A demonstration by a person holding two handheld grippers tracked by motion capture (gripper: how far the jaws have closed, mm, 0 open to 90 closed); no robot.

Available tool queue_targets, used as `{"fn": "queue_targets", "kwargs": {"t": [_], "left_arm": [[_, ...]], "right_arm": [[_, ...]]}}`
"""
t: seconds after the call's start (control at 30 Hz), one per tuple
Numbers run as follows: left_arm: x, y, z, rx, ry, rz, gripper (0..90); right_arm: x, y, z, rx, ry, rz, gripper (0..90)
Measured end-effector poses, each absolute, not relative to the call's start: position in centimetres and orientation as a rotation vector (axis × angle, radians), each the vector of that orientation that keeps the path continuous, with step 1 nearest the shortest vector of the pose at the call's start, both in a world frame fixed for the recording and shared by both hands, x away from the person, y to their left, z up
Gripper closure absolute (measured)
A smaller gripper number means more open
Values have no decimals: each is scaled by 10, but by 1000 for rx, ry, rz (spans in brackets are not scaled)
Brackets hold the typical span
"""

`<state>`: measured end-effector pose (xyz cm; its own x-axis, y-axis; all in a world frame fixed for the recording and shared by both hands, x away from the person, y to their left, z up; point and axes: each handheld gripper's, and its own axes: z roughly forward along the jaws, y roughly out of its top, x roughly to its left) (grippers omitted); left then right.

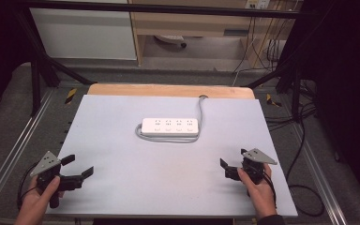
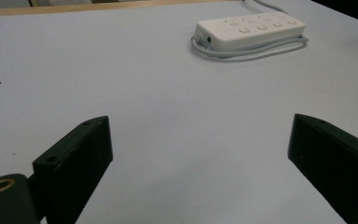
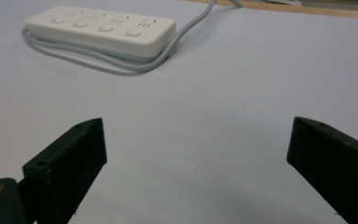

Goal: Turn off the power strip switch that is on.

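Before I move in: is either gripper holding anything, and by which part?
Nothing is held. The left gripper and right gripper are both open, apart from the power strip at mid-table.

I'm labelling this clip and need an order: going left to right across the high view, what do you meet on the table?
left gripper → power strip → right gripper

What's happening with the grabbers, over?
Left gripper and right gripper: jaws open, empty. White plastic power strip untouched mid-table, grey cord looped beside it. Nothing in between.
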<state>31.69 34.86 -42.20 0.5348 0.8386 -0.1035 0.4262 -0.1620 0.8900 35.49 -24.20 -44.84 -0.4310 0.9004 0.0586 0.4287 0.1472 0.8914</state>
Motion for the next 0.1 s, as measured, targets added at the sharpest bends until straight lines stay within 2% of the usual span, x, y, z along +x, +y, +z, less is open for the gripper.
{"fn": "queue_targets", "kwargs": {"t": [0.1], "left_arm": [[317,348,-422,1784,1052,523,64]], "right_arm": [[358,-237,-452,1257,1958,1197,49]]}}
